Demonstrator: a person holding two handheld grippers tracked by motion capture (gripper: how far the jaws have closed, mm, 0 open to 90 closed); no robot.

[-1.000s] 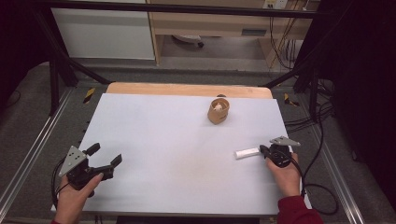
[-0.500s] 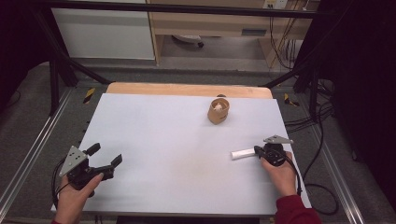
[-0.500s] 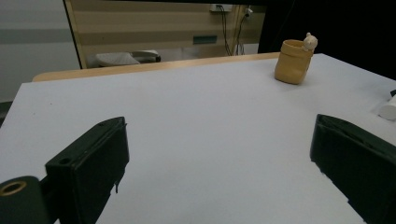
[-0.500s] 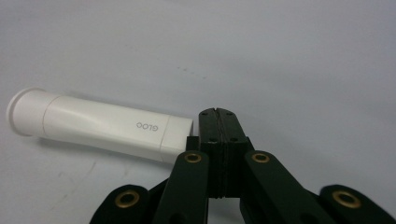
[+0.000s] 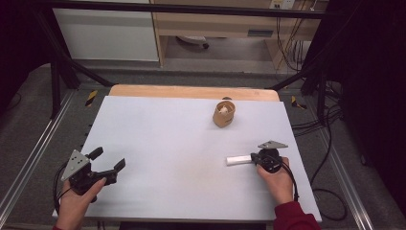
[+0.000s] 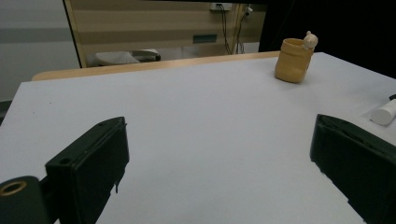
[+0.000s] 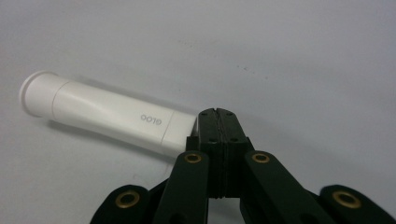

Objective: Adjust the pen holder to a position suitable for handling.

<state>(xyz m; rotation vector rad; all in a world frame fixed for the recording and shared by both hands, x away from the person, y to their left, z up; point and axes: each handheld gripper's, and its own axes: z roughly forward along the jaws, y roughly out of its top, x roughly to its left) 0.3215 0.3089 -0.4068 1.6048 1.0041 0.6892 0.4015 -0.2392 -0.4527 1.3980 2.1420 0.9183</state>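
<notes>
A white tube (image 5: 238, 160) lies flat on the white table (image 5: 163, 139) at the front right. My right gripper (image 5: 254, 159) is shut, and its closed tips touch the tube's near end. In the right gripper view the jaws (image 7: 215, 114) are pressed together with nothing between them, and the tube (image 7: 102, 114) stretches away to the left. My left gripper (image 5: 109, 158) stands open near the front left corner, holding nothing. In its own view the left gripper (image 6: 219, 140) looks across bare table, with the tube's end (image 6: 384, 112) far off at the right.
A tan cup (image 5: 223, 113) with a small pale object in it stands at the back right of the table; it is also in the left gripper view (image 6: 293, 60). A wooden strip (image 5: 191, 91) runs along the far edge. Cables (image 5: 311, 124) hang right of the table.
My right gripper has slid leftward, and the white tube has moved left along the table with it. The left gripper has stayed put.
</notes>
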